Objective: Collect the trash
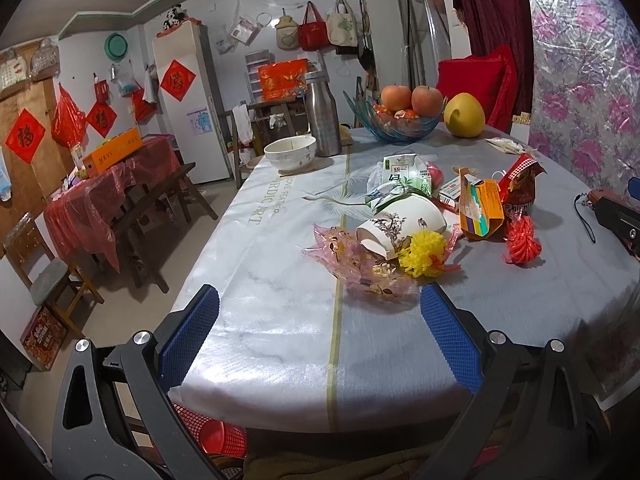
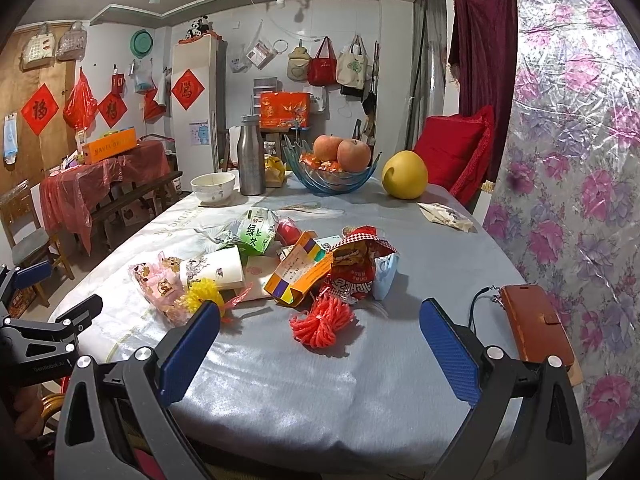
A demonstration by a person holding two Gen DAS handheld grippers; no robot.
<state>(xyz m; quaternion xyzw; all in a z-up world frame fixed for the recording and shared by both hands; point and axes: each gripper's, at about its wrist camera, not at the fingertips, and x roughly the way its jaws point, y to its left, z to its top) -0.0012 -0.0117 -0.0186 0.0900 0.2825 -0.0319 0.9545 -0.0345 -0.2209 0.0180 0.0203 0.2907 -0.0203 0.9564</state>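
A heap of trash lies mid-table: a tipped paper cup (image 1: 402,222) (image 2: 214,268), a pink plastic wrapper (image 1: 352,258) (image 2: 158,282), a yellow pompom (image 1: 420,254) (image 2: 202,294), a green tea carton (image 1: 404,174) (image 2: 256,234), an orange carton (image 1: 480,210) (image 2: 300,276), a red snack bag (image 1: 520,184) (image 2: 358,268) and a red net bundle (image 1: 522,242) (image 2: 322,322). My left gripper (image 1: 320,332) is open just short of the pink wrapper, empty. My right gripper (image 2: 320,344) is open near the red net, empty. The left gripper (image 2: 36,292) also shows at the right wrist view's left edge.
At the table's far end stand a white bowl (image 1: 290,154), a steel flask (image 1: 322,116), a glass fruit bowl (image 1: 396,124) with apples and a yellow pomelo (image 1: 464,114). A brown phone case (image 2: 536,326) lies at the right edge. A red basket (image 1: 220,436) sits below the near edge.
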